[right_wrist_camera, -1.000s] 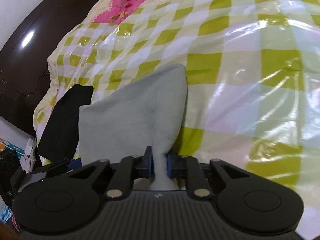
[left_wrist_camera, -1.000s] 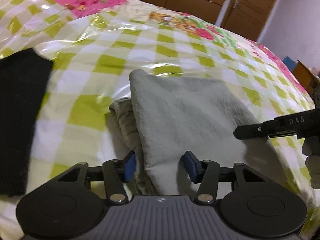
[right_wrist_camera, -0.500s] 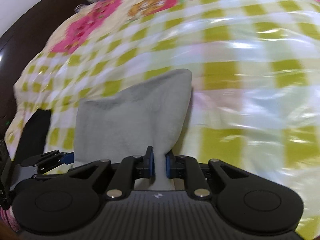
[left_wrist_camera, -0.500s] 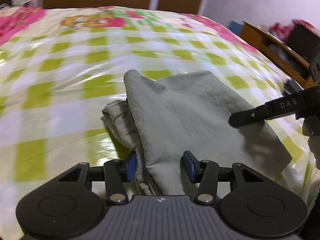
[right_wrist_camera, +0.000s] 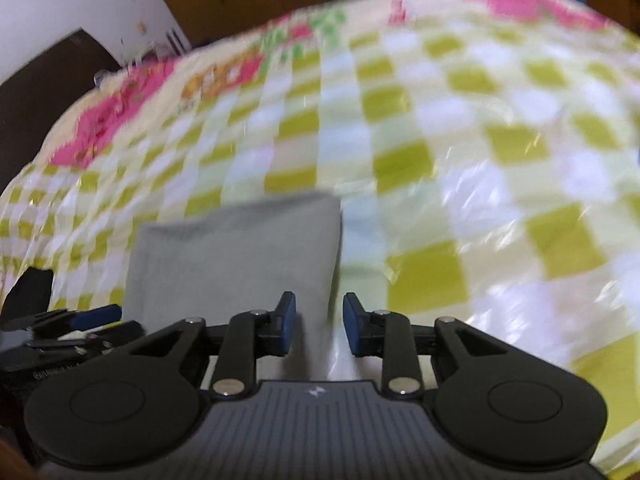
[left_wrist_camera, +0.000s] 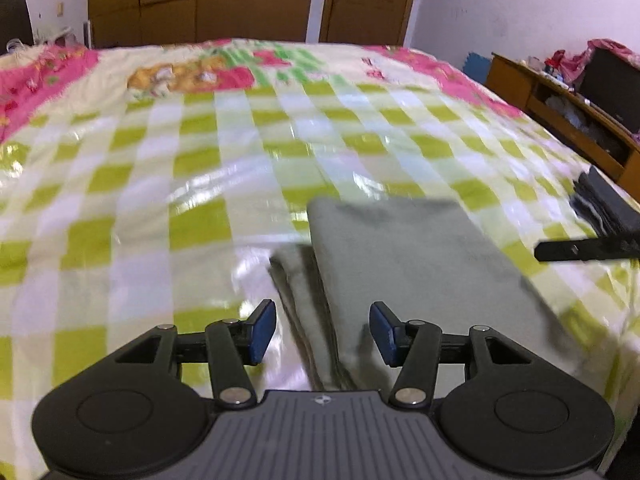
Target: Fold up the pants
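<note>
The folded grey pants (left_wrist_camera: 404, 264) lie flat on the green-checked bed cover (left_wrist_camera: 160, 184), its stacked layers showing at the left edge. My left gripper (left_wrist_camera: 322, 330) is open, its blue pads on either side of the near edge of the pants. In the right wrist view the pants (right_wrist_camera: 240, 252) lie as a flat rectangle, and my right gripper (right_wrist_camera: 319, 326) is open over their near right corner, holding nothing. A finger of the right gripper (left_wrist_camera: 576, 249) shows at the right of the left wrist view.
A dark folded garment (left_wrist_camera: 604, 204) lies at the bed's right edge. A wooden shelf unit (left_wrist_camera: 560, 112) stands to the right, and brown wardrobe doors (left_wrist_camera: 240, 0) behind the bed. The left gripper (right_wrist_camera: 72, 320) shows at the left of the right wrist view.
My right gripper has opened and let go of the pants, which now lie flat. Both cameras have tilted up and swung to the right. The left gripper has stayed open.
</note>
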`<act>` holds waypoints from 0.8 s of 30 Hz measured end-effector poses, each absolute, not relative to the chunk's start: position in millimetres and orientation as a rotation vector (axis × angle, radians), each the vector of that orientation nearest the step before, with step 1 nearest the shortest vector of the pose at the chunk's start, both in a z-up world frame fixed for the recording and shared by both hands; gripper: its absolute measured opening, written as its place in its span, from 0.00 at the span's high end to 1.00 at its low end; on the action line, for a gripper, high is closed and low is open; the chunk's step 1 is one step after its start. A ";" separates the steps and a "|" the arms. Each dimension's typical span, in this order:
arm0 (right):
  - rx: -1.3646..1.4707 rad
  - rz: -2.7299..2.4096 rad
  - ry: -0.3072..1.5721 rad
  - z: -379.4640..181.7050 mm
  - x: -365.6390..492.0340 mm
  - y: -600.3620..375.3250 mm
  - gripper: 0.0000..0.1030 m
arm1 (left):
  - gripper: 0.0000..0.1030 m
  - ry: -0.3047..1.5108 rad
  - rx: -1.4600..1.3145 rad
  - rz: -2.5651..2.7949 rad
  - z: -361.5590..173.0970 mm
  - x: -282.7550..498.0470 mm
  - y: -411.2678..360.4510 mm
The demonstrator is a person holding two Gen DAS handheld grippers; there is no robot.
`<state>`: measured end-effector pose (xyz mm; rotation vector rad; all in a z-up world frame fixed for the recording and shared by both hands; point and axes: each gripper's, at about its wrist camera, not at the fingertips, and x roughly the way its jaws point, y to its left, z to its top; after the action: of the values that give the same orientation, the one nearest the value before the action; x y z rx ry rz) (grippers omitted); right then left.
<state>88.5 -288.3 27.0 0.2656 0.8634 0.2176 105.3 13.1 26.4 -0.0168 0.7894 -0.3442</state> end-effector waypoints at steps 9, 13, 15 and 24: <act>0.221 0.516 0.880 15.9 72.8 -211.9 0.73 | 0.38 0.761 0.124 -0.272 13.0 144.3 -25.8; 0.204 0.606 0.944 -6.1 71.1 -179.5 0.73 | 0.37 0.804 0.106 -0.228 0.6 148.2 -14.7; 0.171 0.637 0.958 -14.1 69.3 -167.6 0.73 | 0.37 0.806 0.083 -0.208 -3.6 144.6 -8.1; 0.078 0.669 0.910 -6.7 52.5 -154.4 0.73 | 0.37 0.764 -0.003 -0.214 15.8 143.3 3.8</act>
<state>52.5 -154.4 -6.7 0.0777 0.9100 0.6689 143.3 3.8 15.8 -0.0032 0.7638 -0.2137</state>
